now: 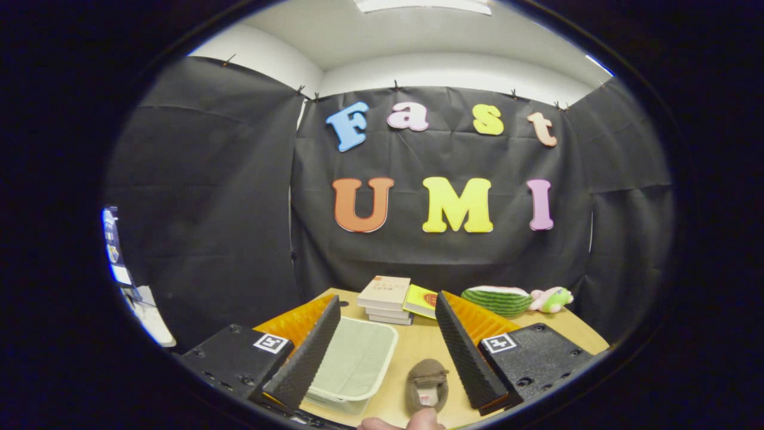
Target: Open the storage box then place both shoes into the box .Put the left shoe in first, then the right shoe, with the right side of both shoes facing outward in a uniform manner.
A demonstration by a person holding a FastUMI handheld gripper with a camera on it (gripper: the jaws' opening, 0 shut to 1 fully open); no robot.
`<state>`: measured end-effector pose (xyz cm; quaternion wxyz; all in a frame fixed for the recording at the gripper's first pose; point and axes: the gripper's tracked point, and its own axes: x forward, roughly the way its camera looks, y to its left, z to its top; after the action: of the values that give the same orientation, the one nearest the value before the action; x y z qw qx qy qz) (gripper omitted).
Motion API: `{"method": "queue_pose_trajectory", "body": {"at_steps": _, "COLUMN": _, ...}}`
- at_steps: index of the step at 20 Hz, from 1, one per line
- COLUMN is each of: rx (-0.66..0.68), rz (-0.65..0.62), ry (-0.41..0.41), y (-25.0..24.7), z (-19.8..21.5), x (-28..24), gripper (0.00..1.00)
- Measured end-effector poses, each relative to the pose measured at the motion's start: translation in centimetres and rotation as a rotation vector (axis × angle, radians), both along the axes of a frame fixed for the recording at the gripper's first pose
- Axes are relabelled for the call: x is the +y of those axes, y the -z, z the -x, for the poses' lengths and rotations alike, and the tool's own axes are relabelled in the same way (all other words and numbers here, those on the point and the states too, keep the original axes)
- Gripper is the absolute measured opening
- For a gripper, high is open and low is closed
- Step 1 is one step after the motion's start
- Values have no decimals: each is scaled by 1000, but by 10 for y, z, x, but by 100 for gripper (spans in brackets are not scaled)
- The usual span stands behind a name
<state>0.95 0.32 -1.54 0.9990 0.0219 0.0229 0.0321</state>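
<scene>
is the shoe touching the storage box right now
Apart. The gripper view shows bare table between the shoe and the storage box; both lie between the open gripper fingers.

A pale wooden table (418, 349) carried a lidded storage box (353, 364) and a brown shoe (427, 385) side by side near its front edge. Along the far edge lay a stack of books (385, 300), a yellow book (422, 300), a watermelon-slice toy (496, 299) and a small plush toy (551, 300).

Storage box (357, 361): pale translucent, lid on, flat on the table, between the fingers, nearer the left one. One brown shoe (427, 386): upright beside the box, apart from it, near the right finger.
</scene>
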Motion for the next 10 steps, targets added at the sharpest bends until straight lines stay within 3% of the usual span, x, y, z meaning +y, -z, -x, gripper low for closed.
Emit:
{"method": "queue_pose_trajectory", "body": {"at_steps": 6, "rx": 39, "rz": 1, "ry": 6, "y": 13, "z": -5, "x": -14, "gripper": 100}}
{"method": "queue_pose_trajectory", "body": {"at_steps": 10, "rx": 116, "rz": -32, "ry": -74, "y": 31, "z": -5, "x": -13, "gripper": 100}}
